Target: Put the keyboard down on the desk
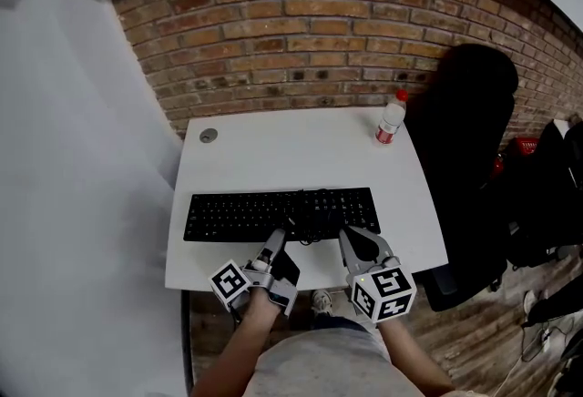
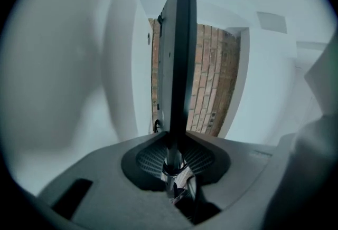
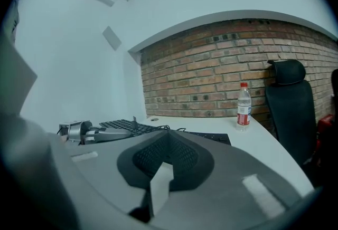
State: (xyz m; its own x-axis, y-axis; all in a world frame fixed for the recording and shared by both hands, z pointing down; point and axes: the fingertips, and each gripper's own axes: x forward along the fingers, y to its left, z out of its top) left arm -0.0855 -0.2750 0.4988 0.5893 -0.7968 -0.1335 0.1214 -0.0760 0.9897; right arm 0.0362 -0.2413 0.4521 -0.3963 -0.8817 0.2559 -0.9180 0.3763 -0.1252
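Observation:
A black keyboard (image 1: 278, 213) lies flat across the near half of the white desk (image 1: 291, 149). My left gripper (image 1: 279, 242) is shut on the keyboard's near edge, about midway along it. In the left gripper view the keyboard (image 2: 179, 55) shows edge-on, pinched between the pads of the left gripper (image 2: 177, 138). I cannot tell whether the keyboard rests fully on the desk. My right gripper (image 1: 357, 240) sits over the desk's near edge by the keyboard's right part. In its own view the right gripper (image 3: 169, 134) is shut on nothing, with the keyboard (image 3: 208, 137) beyond it.
A plastic water bottle (image 1: 391, 120) with a red cap stands at the desk's far right corner. A black office chair (image 1: 465, 140) is to the right of the desk. A round cable grommet (image 1: 209, 136) sits at the far left. A brick wall runs behind.

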